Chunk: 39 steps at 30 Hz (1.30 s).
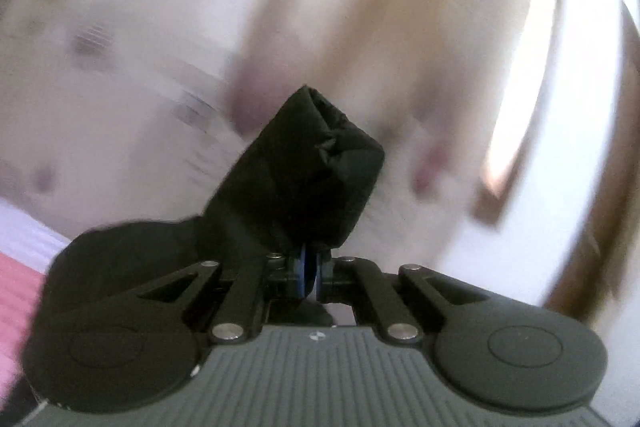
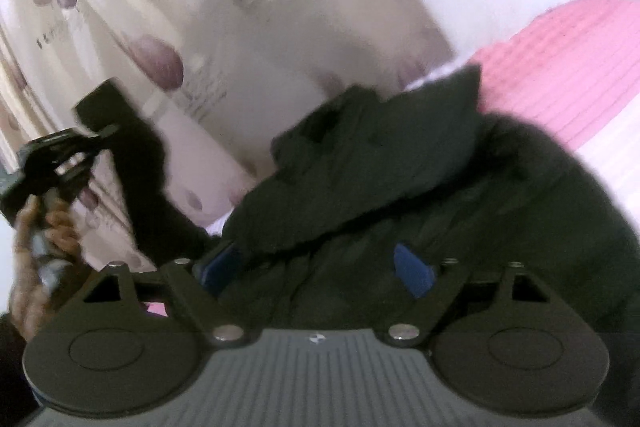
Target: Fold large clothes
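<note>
The left gripper (image 1: 308,267) is clamped tight on a bunched end of the black garment (image 1: 312,171), which stands up past its blue pads against a blurred pale curtain (image 1: 140,7) with purple blotches. The right gripper (image 2: 320,267) has its jaws spread wide, blue pads (image 2: 414,271) apart; the dark bulk of the garment (image 2: 380,179) lies heaped between and beyond them, though whether the pads press on it is unclear. It rests on a pink ribbed bedcover (image 2: 568,67). At the left, a hand (image 2: 44,239) lifts the other gripper with a black strip of cloth
</note>
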Each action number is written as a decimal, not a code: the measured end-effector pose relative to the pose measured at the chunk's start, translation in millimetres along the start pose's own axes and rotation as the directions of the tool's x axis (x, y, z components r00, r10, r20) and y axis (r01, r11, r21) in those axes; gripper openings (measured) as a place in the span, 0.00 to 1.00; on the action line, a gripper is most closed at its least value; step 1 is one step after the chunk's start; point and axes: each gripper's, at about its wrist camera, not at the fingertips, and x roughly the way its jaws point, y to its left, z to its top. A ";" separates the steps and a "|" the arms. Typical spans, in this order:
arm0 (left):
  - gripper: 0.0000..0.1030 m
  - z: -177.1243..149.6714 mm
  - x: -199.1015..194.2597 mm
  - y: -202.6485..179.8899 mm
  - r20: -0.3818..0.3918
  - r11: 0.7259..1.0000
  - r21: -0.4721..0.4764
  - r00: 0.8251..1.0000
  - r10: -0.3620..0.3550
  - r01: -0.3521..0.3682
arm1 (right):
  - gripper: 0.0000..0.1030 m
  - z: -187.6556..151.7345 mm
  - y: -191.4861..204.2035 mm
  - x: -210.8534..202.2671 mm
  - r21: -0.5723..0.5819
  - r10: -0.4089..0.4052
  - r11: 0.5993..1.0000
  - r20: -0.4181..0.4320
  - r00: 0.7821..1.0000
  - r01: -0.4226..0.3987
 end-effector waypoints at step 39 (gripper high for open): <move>0.58 -120.7 91.2 131.9 -0.269 0.967 0.110 0.930 0.252 -0.230 | 0.22 55.6 9.7 225.3 -0.596 -0.364 0.765 -0.092 0.927 0.242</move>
